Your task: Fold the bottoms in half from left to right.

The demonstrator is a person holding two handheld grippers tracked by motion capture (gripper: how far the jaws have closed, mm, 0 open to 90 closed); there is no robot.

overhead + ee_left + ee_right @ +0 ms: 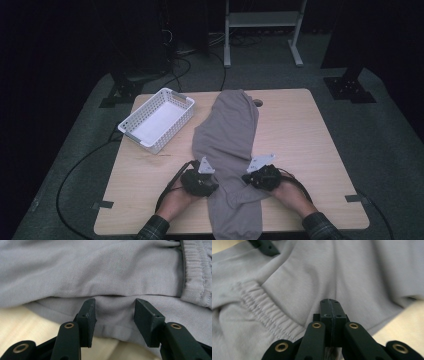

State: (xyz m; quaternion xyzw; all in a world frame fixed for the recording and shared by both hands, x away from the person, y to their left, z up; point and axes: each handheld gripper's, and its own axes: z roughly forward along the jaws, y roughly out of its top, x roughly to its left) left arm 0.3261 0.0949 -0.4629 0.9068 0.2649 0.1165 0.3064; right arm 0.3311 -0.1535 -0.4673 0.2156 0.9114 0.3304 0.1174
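Observation:
A grey garment (227,135) lies lengthwise down the middle of the wooden table (310,140), its near end hanging over the front edge. My left gripper (214,184) is at the garment's left edge. In the left gripper view its jaws (115,308) stand open over a fold of the cloth (100,272), pads apart from it. My right gripper (246,178) is at the garment's right side. In the right gripper view its jaws (331,303) are pressed together, pinching the cloth (362,270) near the elastic waistband (262,307).
A white slatted basket (157,120) stands at the table's back left. A small round hole (258,103) sits near the far edge. Cables trail over the floor at left, and a metal stand (262,30) is behind the table.

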